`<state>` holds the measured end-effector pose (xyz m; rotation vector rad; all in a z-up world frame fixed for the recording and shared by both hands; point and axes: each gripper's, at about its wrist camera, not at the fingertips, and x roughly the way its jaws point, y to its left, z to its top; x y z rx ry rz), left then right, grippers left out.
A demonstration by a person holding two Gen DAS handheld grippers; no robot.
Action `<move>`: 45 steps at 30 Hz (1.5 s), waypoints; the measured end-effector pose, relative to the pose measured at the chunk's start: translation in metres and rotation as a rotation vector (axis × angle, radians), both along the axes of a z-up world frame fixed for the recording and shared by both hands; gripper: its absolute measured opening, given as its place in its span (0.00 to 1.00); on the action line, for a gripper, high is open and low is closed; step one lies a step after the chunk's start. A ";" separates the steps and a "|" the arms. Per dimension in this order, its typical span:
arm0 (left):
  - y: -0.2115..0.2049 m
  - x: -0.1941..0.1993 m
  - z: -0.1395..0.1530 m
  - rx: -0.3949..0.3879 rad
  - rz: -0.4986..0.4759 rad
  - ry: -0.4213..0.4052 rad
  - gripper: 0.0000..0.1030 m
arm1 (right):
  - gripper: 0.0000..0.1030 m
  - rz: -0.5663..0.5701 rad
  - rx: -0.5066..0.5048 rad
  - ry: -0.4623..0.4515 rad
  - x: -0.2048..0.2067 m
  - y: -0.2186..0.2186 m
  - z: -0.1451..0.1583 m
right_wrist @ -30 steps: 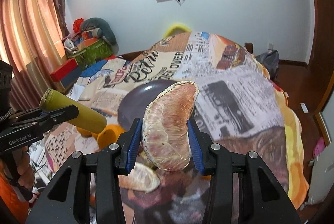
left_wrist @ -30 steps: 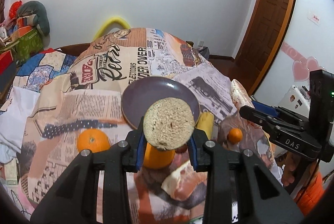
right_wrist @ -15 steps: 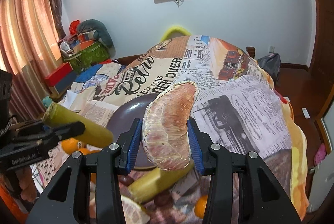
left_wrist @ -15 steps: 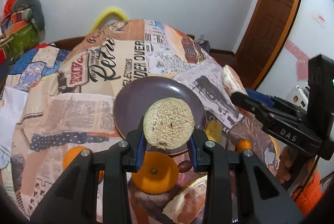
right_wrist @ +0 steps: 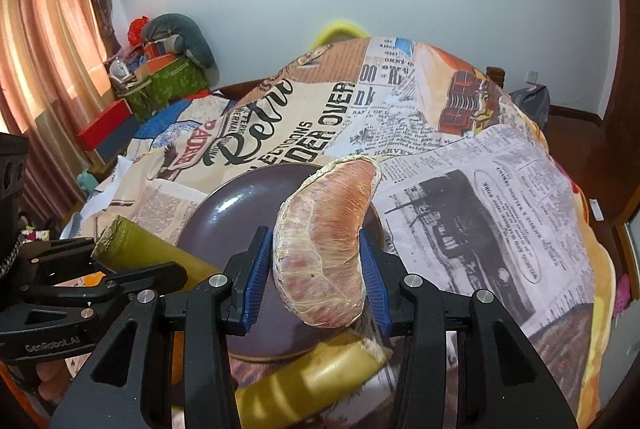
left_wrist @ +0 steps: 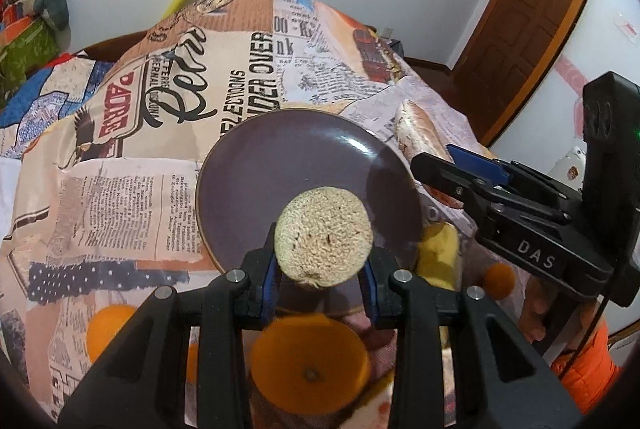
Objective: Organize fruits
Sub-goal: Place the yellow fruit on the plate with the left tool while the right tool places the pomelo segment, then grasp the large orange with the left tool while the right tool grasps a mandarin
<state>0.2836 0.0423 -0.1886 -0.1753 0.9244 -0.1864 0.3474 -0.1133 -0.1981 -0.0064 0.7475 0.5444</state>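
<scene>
My left gripper [left_wrist: 322,275] is shut on a green-yellow sugarcane-like stick, seen end-on as a pale fibrous disc [left_wrist: 324,237], held over the near rim of a dark purple plate [left_wrist: 280,165]. The stick's side shows in the right wrist view [right_wrist: 152,249]. My right gripper [right_wrist: 316,281] is shut on a peeled pink pomelo segment [right_wrist: 326,249], above the plate's right edge [right_wrist: 248,197]; the segment also shows in the left wrist view [left_wrist: 420,133].
An orange [left_wrist: 310,365] lies just below the plate, another orange [left_wrist: 106,329] at the left, a small one [left_wrist: 498,279] at the right. A yellow stick piece [right_wrist: 312,377] lies in front of the plate. A newspaper-print cloth [right_wrist: 460,157] covers the table.
Both grippers have moved forward and closer to the plate with their loads. The plate looms larger in both views; the oranges have slid toward the bottom of the left view.
</scene>
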 end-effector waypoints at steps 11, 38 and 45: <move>0.011 0.034 -0.001 -0.020 0.026 -0.015 0.33 | 0.39 0.011 -0.048 0.023 0.021 0.011 -0.008; 0.014 -0.020 0.046 0.053 0.080 -0.118 0.50 | 0.54 -0.007 -0.042 -0.085 -0.035 -0.009 0.037; 0.021 -0.051 0.041 0.071 0.121 -0.091 0.53 | 0.55 -0.034 -0.036 -0.076 -0.062 -0.031 0.037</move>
